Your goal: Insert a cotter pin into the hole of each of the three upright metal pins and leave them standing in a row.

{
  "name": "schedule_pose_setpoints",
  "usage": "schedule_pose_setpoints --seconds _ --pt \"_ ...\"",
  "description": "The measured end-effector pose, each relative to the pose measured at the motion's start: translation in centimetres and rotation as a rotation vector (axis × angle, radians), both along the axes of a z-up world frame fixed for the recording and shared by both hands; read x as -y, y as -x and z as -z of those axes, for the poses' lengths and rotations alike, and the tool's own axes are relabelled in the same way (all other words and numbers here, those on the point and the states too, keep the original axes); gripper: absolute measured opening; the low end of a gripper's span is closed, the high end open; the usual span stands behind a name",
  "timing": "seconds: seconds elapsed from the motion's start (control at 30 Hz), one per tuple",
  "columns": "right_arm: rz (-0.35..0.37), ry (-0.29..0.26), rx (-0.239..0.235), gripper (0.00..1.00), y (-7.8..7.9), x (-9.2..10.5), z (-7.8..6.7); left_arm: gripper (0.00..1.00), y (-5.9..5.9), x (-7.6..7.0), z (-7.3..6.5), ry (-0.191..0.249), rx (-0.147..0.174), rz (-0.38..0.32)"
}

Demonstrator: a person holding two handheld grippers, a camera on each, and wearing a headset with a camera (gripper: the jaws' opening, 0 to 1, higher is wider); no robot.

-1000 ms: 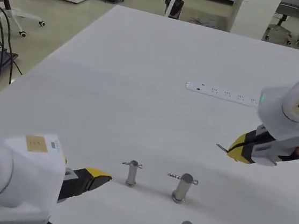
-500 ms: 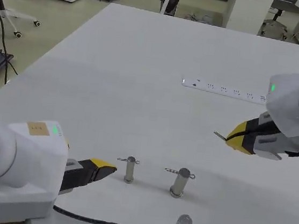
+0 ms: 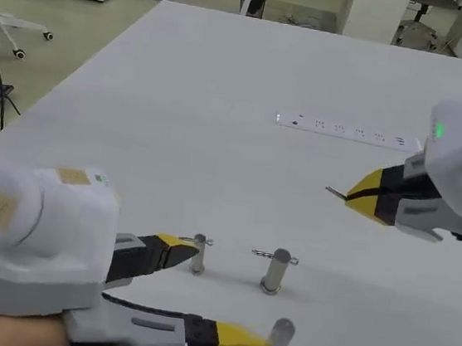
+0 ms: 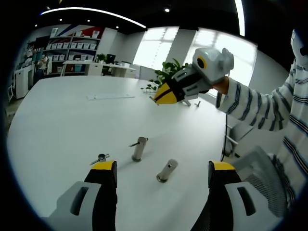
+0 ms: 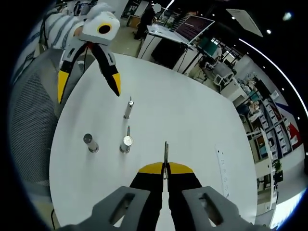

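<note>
Three upright metal pins stand on the white table. The far-left pin (image 3: 198, 254) (image 4: 102, 158) and the middle pin (image 3: 274, 270) (image 4: 139, 148) (image 5: 126, 142) each carry a cotter pin through the head. The near pin (image 3: 279, 337) (image 4: 166, 171) (image 5: 89, 142) is bare. My left gripper (image 3: 208, 297) (image 4: 162, 166) is open, one jaw tip beside the far-left pin and the other beside the bare pin. My right gripper (image 3: 376, 195) (image 5: 165, 168) hovers to the right above the table, shut on a thin cotter pin (image 3: 335, 191) (image 5: 165, 153) that sticks out past its tips.
A white power strip (image 3: 340, 131) (image 4: 110, 96) lies on the table beyond the pins. The table's left edge drops to a floor with chairs and cables. A person's striped sleeve (image 4: 260, 103) holds the right gripper.
My left gripper has moved forward to the pins; its second jaw has come into view beside the bare pin. The right gripper still holds the cotter pin, about where it was.
</note>
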State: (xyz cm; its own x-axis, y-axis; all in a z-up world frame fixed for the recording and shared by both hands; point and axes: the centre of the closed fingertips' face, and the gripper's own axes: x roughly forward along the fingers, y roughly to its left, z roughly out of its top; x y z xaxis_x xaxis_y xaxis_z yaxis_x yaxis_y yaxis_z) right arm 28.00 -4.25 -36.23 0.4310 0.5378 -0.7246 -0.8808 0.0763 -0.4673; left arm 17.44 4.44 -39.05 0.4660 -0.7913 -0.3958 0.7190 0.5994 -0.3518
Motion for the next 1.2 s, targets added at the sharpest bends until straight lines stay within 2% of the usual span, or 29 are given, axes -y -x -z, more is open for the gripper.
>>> schedule_pose_setpoints --seconds 0.33,0.5,0.7,0.83,0.93,1.2 --pt "-0.017 -0.024 0.055 0.00 2.1 -0.9 -0.8 0.70 -0.8 1.2 -0.9 0.038 -0.002 0.011" --pt "-0.039 -0.041 0.119 0.00 3.2 -1.6 -1.3 0.65 -1.4 1.8 -1.5 0.055 0.007 0.019" --pt "-0.042 -0.049 0.158 0.00 4.3 -2.2 -1.4 0.59 -1.8 2.4 -2.2 0.080 0.011 0.028" --pt "-0.034 -0.046 0.134 0.00 5.0 -2.4 -0.7 0.54 -1.9 2.7 -2.7 0.089 0.011 0.030" --pt "-0.046 -0.014 0.142 0.00 5.7 -2.6 0.3 0.49 -2.2 2.9 -3.0 0.085 0.019 0.032" --pt "-0.032 -0.041 0.113 0.00 7.4 -3.6 1.5 0.33 -2.1 3.6 -2.9 0.081 0.021 0.063"
